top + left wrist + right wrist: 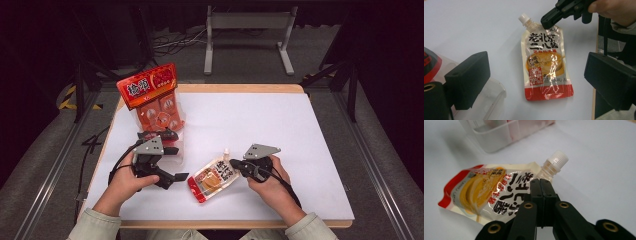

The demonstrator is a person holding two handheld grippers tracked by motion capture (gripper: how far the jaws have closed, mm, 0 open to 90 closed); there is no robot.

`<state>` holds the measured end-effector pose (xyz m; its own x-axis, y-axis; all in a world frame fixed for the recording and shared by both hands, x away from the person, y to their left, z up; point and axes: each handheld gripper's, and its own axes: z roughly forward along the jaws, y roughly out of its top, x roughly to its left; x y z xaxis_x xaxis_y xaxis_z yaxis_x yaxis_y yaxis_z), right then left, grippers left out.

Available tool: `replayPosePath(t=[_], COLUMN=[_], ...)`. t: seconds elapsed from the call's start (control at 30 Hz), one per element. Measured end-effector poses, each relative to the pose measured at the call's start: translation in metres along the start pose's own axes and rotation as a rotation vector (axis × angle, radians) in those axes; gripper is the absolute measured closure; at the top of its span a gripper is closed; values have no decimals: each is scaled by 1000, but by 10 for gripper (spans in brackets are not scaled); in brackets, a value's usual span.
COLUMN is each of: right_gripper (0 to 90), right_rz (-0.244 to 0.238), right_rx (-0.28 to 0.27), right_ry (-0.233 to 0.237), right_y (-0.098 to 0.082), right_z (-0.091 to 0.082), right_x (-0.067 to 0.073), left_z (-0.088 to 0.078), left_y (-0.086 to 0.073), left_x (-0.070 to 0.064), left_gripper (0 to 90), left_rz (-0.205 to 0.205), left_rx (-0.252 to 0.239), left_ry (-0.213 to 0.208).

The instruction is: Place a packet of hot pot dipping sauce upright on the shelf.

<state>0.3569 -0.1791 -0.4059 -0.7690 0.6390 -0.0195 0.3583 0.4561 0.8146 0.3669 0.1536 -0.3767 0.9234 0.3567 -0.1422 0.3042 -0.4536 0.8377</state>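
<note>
Right hand-held gripper point(541, 181) clenched, jaws pinching the top edge of the sauce pouch point(491, 192) just below its white screw cap point(556, 160). Pouch lying on the white bench point(260, 125), lower middle of the high view: cream front, red bottom band, bold black Chinese lettering, "80%" and "20%" readable in the left gripper view. Left hand-held gripper point(536, 77) released, jaws wide apart. Clear bin point(496, 132) along the right gripper view's top edge; red snack pack point(150, 92) upper left in the high view.
</note>
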Motion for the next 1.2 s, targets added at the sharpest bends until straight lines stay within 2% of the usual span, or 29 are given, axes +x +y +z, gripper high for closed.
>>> replayPosePath(t=[0.23,0.37,0.6,1.0,1.2], right_gripper=[900,900,900,900,900], right_rz=[-12,0,-11,-62,-78], right_rx=[-78,-120,-169,-203,-210], right_ry=[-4,21,44,88,95], right_y=[14,21,29,44,50], right_z=[-20,-30,-39,-52,-57], right_x=[0,1,7,17,19], left_z=[4,5,10,18,29], left_y=[1,2,4,8,11], left_x=[0,-1,-1,-1,-3], left_gripper=[70,71,72,81,88], left_rz=[2,5,9,24,35], left_rx=[6,2,6,4,-1], left_ry=[-5,-4,-11,-11,-11])
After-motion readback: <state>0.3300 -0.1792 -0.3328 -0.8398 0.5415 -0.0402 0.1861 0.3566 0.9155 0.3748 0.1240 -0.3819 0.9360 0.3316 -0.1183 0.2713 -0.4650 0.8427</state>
